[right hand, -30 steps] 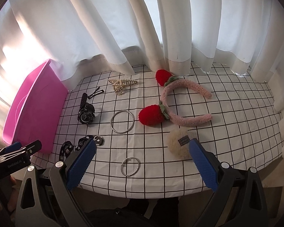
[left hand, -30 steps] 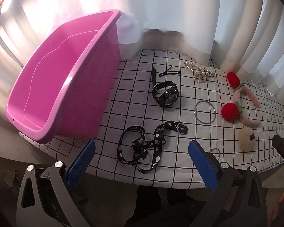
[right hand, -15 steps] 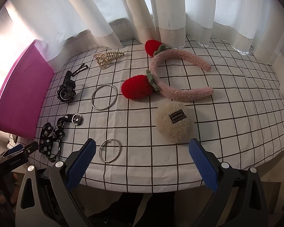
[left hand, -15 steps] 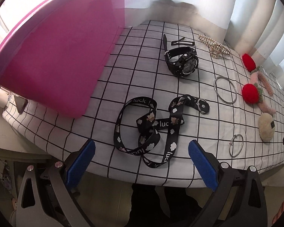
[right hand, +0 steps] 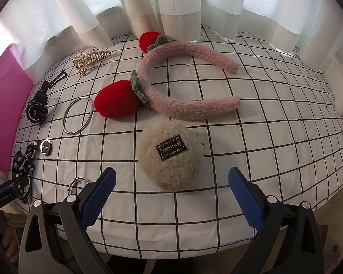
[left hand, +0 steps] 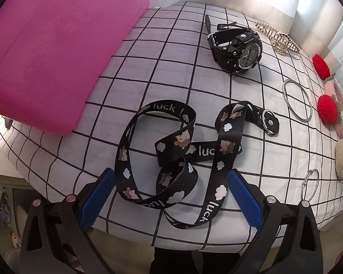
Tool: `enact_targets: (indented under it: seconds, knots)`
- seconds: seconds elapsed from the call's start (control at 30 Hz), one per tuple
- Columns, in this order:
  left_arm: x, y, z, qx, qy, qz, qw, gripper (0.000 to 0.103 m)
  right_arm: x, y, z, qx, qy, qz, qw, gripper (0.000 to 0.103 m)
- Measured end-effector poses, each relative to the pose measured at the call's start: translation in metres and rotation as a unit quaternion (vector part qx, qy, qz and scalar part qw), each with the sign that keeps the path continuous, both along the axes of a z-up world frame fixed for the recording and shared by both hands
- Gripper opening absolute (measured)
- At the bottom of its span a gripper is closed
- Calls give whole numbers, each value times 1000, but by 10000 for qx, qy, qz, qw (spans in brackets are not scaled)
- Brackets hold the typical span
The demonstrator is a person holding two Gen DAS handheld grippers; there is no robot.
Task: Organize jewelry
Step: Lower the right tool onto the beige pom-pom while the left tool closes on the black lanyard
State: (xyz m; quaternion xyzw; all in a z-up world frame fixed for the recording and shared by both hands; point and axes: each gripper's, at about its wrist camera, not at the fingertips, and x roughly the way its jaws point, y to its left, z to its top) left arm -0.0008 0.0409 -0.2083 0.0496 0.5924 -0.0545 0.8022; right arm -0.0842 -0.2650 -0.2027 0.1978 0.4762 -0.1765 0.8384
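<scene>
Black printed lanyard [left hand: 183, 157] lies coiled at the near edge of the counter [left hand: 162, 64], right between the spread blue pads of the left claw [left hand: 170, 196]. Claw is wide apart, nothing clamped; the strap's lower loops sit in the gap but no pad touches it as far as I can tell.

Right claw [right hand: 171, 196] is equally apart and empty, lined up on the beige fluffy puff [right hand: 171, 155] with the "hand made" label.

Everything else is loose on the grid cloth:
- black watch [left hand: 236, 48], just behind the lanyard
- thin black clip [left hand: 227, 25] beside the watch strap
- pearl claw clip [left hand: 277, 37], far side near the curtain [right hand: 176, 2]
- large silver bangle [right hand: 78, 116], touching or nearly touching the red pompom of the pink strawberry headband [right hand: 183, 91]
- small silver bangle [left hand: 311, 183] at the near edge, partly hidden behind the right claw's left finger in the right wrist view

Pink bin [left hand: 57, 45] sits at the left end, close beside the lanyard. Its inside isn't visible from either camera, so I can't say if anything is in it.

Progress: looks like the start. All visible items are on the cloth, none gripped. Likely next step: close on the lanyard and the puff, then move them to the bin. Floppy strap may trail out of a single pinch.
</scene>
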Motion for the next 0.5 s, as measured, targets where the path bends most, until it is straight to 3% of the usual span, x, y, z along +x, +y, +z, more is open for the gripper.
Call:
enact_targets:
  seconds: [0.5]
  knots:
    - [15, -21, -12, 75, -64, -12, 10000, 98, 29, 4, -28, -124, 291, 212, 9993, 94]
